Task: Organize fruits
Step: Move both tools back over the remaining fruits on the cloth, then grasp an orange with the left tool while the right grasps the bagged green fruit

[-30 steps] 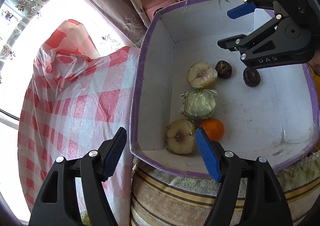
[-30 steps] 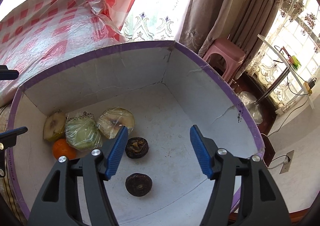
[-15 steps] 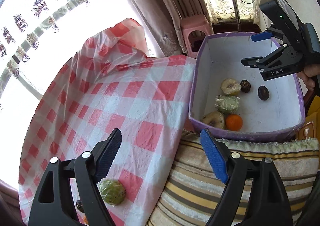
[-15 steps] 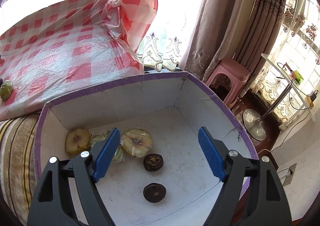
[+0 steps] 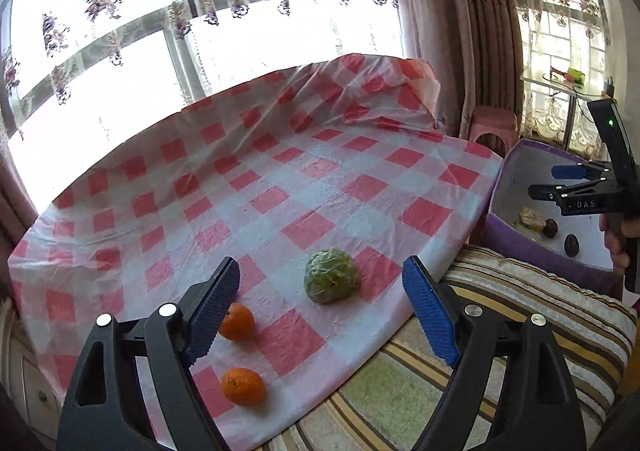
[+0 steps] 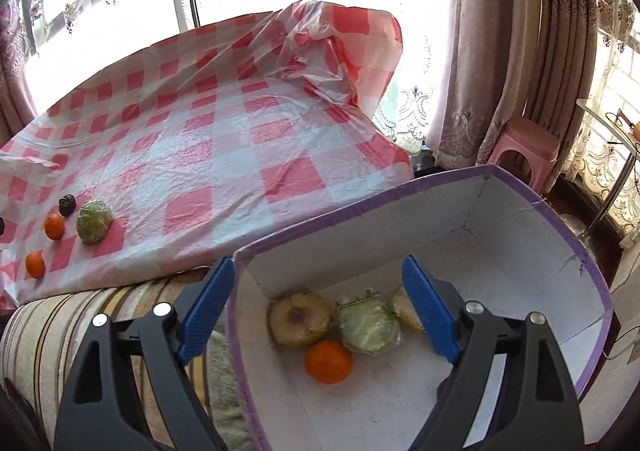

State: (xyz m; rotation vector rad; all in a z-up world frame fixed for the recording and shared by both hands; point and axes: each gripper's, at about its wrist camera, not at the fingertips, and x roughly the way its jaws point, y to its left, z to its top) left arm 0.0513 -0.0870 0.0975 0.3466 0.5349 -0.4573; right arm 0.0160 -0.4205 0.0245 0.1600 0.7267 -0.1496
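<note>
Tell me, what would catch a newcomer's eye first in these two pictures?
Probably the red-and-white checked cloth filling the middle, with a green wrapped fruit and two oranges near its front edge. Then the purple-edged box on the right, already holding several fruits. Blue-tipped tongs frame the bottom of each view, both empty.

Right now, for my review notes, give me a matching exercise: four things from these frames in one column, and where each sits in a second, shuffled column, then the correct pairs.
Things:
1. green wrapped fruit
2. dark round fruit
3. pink stool
4. cut pale fruit

Places:
A. inside the purple-edged box
B. on the floor by the curtain
C. on the checked cloth, between the left tool's open fingers in its view
D. on the checked cloth, just behind an orange

Pairs: 1-C, 2-D, 3-B, 4-A
</note>
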